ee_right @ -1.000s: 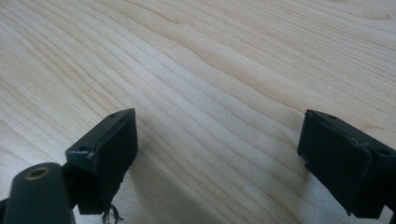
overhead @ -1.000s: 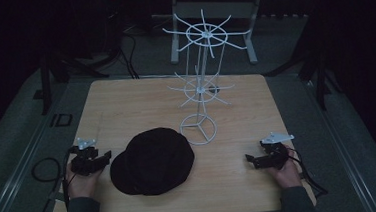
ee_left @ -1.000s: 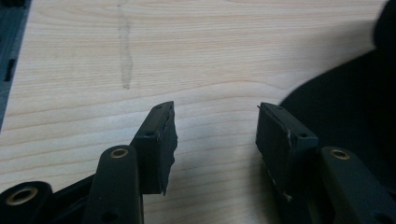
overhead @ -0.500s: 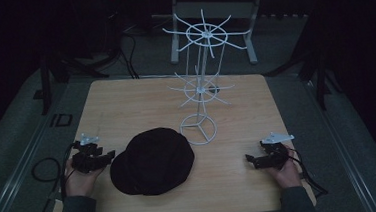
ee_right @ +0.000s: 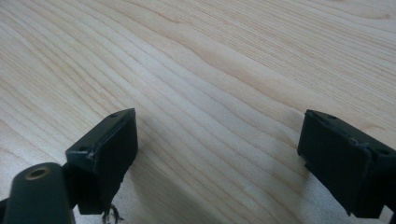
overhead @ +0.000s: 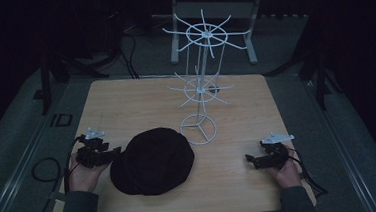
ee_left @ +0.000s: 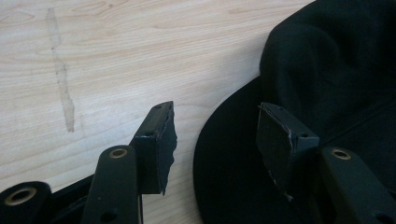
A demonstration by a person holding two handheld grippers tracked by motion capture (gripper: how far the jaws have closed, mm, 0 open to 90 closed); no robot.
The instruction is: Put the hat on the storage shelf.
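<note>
With its jaws spread astride the brim of the black cap [ee_left: 299,93], the left gripper [ee_left: 212,135] prepares its grasp. Right of the cap, the right gripper [ee_right: 217,154] rests released; closing on the brim likely follows.

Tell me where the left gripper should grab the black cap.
Probably the brim edge, coming in from the cap's left: it lies flat and thin on the table, and the open left gripper straddles it. The crown looks too bulky and soft.
</note>
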